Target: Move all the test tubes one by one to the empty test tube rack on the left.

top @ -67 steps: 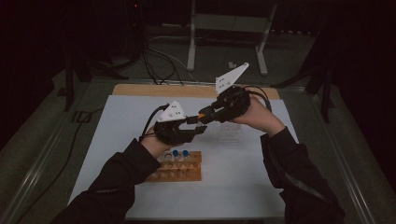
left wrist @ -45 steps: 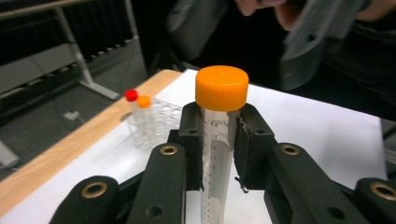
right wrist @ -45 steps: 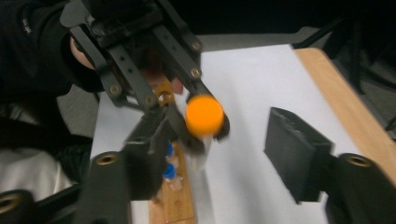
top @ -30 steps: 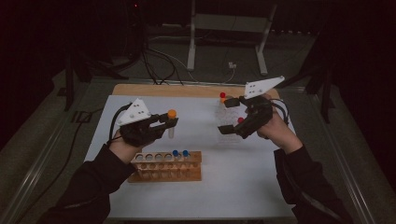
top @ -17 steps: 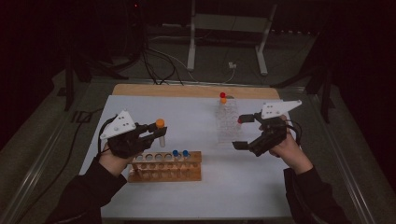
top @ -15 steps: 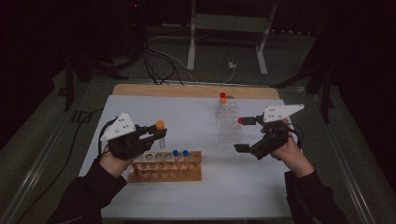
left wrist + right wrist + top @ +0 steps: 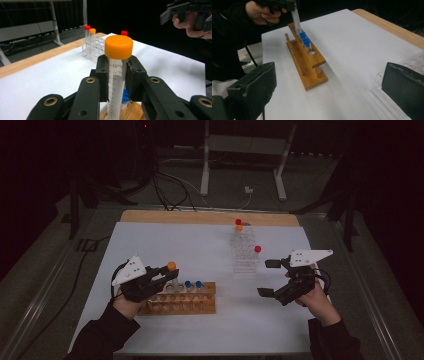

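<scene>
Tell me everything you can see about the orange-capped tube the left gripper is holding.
The orange-capped tube is a clear, plastic-looking cylinder printed with black graduation marks and closed by a ribbed orange screw cap. It stands upright, clamped just below the cap between the black fingers of the left gripper. Its lower end hangs over the wooden rack, next to two blue-capped tubes seated in it. Whether its tip has entered a hole cannot be told.
</scene>
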Available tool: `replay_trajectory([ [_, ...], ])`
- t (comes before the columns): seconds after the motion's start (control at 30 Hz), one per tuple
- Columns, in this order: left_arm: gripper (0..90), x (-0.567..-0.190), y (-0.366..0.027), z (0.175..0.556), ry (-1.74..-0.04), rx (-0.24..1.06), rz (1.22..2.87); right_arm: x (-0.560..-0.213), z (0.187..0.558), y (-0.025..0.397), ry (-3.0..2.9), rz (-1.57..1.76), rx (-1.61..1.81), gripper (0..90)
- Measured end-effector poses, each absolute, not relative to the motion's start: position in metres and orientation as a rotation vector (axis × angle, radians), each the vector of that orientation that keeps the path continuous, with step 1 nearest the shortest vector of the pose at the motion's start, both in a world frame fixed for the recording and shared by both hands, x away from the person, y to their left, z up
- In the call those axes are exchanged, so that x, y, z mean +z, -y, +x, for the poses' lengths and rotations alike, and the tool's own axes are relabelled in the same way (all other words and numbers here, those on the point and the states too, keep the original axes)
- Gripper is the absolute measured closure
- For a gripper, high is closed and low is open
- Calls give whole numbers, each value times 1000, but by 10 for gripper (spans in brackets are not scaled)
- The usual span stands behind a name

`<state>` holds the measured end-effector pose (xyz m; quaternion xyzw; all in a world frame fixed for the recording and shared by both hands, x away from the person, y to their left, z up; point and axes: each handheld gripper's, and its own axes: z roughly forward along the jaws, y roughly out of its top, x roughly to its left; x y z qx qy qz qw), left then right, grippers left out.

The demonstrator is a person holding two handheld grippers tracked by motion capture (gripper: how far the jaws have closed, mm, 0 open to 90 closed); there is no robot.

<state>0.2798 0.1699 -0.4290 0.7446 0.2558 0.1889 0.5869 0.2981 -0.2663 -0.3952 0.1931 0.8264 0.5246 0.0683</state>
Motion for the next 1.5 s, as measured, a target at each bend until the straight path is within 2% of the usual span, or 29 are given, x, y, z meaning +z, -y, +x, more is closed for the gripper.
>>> replay_trajectory([
  [0.53,761,-455,-162,283,-620,422,1838,-403,295,271,-2475,594,1621,0],
  [1.5,759,-468,-149,286,-649,417,2065,-405,294,272,-2472,591,1624,0],
])
